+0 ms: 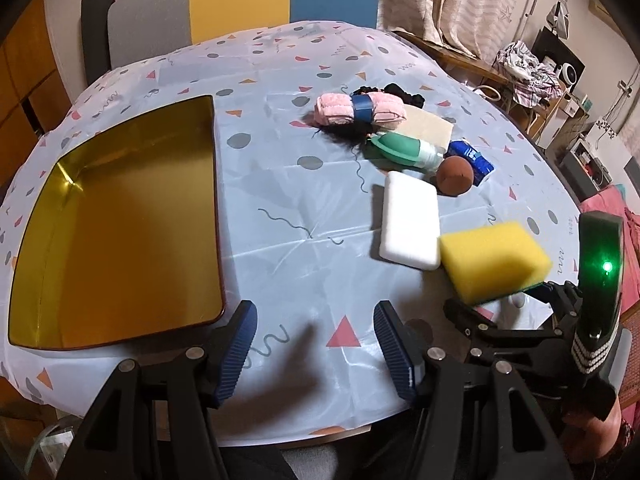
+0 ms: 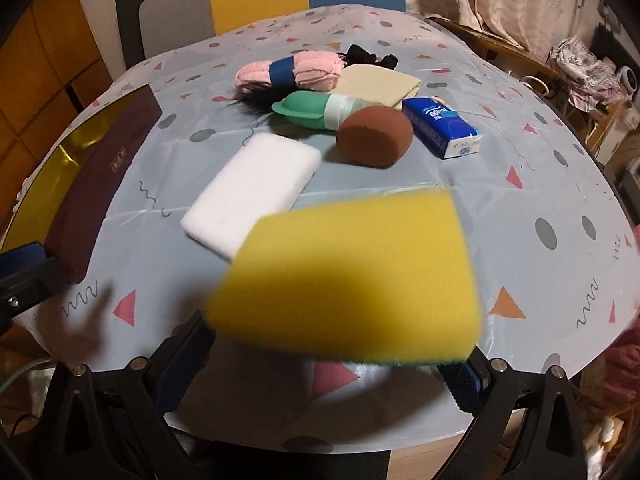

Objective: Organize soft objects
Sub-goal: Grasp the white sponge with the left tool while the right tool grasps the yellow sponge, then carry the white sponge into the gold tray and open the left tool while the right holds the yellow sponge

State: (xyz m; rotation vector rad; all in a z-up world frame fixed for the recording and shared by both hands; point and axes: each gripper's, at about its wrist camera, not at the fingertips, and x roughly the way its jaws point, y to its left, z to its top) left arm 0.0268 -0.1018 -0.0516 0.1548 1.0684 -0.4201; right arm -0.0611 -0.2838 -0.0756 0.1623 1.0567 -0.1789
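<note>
right gripper [image 2: 324,364] clamps the yellow sponge [image 2: 348,276], thick block with a thin green scrub layer underneath, blurred, lifted above the table's [image 2: 540,200] near edge. left gripper [image 1: 316,348] open, nothing between its jaws. white sponge [image 2: 252,196] lies just beyond the yellow sponge, brown ball [image 2: 374,136] farther behind it.

I'm in a lived-in home, patterned tablecloth [image 1: 280,184], curtains [image 1: 448,4], crumpled laundry [image 1: 528,72], colourful chair [image 1: 240,0].

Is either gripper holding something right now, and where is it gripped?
The right gripper holds the yellow sponge by its near end, fingers on its two opposite sides. The left gripper is open and holds nothing.
</note>
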